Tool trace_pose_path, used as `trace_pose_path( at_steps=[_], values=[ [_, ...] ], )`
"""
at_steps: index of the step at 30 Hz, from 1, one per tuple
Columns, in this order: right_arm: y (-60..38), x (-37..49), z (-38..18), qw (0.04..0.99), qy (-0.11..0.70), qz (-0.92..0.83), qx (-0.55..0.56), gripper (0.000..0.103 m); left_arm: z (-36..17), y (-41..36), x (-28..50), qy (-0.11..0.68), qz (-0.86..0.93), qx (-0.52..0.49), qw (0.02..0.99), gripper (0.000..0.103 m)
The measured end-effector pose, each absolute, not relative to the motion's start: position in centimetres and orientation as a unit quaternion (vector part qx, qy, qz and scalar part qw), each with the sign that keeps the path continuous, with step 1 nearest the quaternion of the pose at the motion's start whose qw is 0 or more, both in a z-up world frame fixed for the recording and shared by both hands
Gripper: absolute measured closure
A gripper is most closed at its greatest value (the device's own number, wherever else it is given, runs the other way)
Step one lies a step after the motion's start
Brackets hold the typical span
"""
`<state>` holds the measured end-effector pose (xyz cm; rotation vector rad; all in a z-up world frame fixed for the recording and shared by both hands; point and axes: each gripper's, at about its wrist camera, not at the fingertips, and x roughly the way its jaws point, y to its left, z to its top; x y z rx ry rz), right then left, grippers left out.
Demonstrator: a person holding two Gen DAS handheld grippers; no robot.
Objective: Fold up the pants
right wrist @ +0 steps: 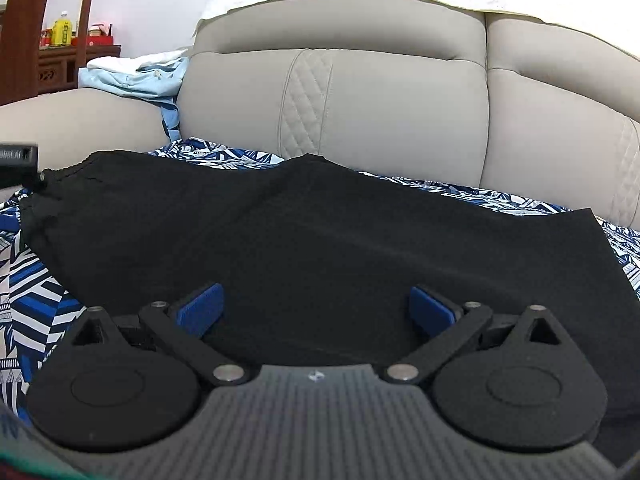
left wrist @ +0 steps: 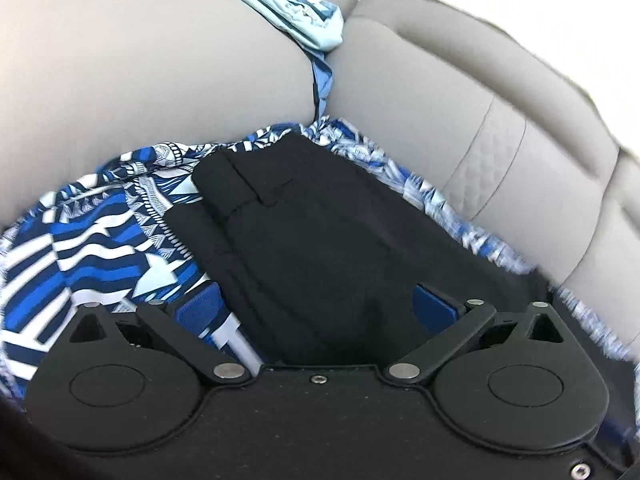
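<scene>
The black pants [right wrist: 304, 232] lie spread on a blue and white patterned cloth [right wrist: 28, 280] that covers the seat of a beige sofa [right wrist: 380, 112].

In the right wrist view the pants are seen almost whole: they stretch from the left side, where the waistband is gathered, to the right side, where a straight edge ends near the cloth. The right gripper [right wrist: 316, 312] is low over the near edge of the pants, and its blue pads [right wrist: 200, 310] stand wide apart with the black fabric between them, not clamped. At the far left edge of this view a small dark part of the other tool [right wrist: 18, 158] shows beside the waistband. This view shows also the wall, a wooden cabinet [right wrist: 60, 68] with a yellow bottle [right wrist: 62, 30] on it, and light blue clothes [right wrist: 136, 80] on the armrest.

The left wrist view is tilted and partly blurred. It shows only a part of the pants [left wrist: 320, 248], with a folded band and a seam. The left gripper [left wrist: 316, 304] has its fingers [left wrist: 198, 306] spread apart, and the fabric lies between them; the right pad is partly hidden by fabric. The light blue clothes [left wrist: 296, 12] appear here in the gap between armrest and back cushion.
</scene>
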<state>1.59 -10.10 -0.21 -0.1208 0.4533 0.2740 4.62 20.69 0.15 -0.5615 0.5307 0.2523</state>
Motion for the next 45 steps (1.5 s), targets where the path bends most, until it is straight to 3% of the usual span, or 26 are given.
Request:
trace_pose_path(
  at_steps=[7,9,11,13,18,22,25,30,36,37,38,40,41,45],
  values=[
    [-10.3,1.6,-0.2,0.964,0.222,0.137,-0.059,0.0,-0.6,22.5,5.0,0.232,0.132,-0.286,0.92,0.023],
    [-10.3,1.6,-0.2,0.964,0.221,0.138,-0.059,0.0,-1.0,22.8,4.8,0.222,0.139,-0.288,0.921,0.034],
    [-10.3,1.5,-0.2,0.964,0.221,0.138,-0.059,0.0,-1.3,23.2,4.8,0.213,0.153,-0.289,0.921,0.052],
    [-10.3,1.5,-0.2,0.964,0.222,0.138,-0.059,0.0,-1.8,23.9,5.1,0.204,0.161,-0.294,0.92,0.056],
    [-10.3,1.5,-0.2,0.964,0.221,0.138,-0.059,0.0,-2.3,25.1,6.0,0.187,0.161,-0.324,0.913,0.045],
    [-10.3,1.5,-0.2,0.964,0.221,0.137,-0.06,0.0,-2.3,24.3,7.1,0.182,0.154,-0.309,0.921,0.02],
    [-10.2,1.5,-0.1,0.964,0.221,0.136,-0.061,0.0,-2.0,23.0,8.1,0.195,0.169,-0.274,0.926,0.02],
    [-10.2,1.6,0.0,0.964,0.221,0.136,-0.061,0.0,-1.7,22.8,7.9,0.201,0.197,-0.278,0.918,0.04],
    [-10.0,1.7,0.2,0.963,0.226,0.134,-0.064,0.0,-1.7,23.0,8.0,0.195,0.197,-0.299,0.913,0.032],
    [-10.1,1.7,0.2,0.963,0.227,0.135,-0.062,0.0,-1.5,22.8,8.2,0.2,0.206,-0.293,0.912,0.036],
    [-10.3,1.7,0.4,0.962,0.228,0.137,-0.055,0.0,-1.3,22.6,8.4,0.205,0.221,-0.287,0.909,0.054],
    [-11.3,1.9,0.8,0.962,0.233,0.142,-0.025,0.0,-1.0,22.5,8.4,0.211,0.251,-0.288,0.9,0.077],
    [-12.1,2.0,1.1,0.961,0.237,0.146,-0.004,0.0,-0.9,22.8,8.3,0.206,0.249,-0.303,0.896,0.083],
    [-16.3,3.7,2.6,0.948,0.272,0.147,0.074,0.0,1.0,23.0,8.3,0.188,0.246,-0.339,0.889,0.089]
  ],
)
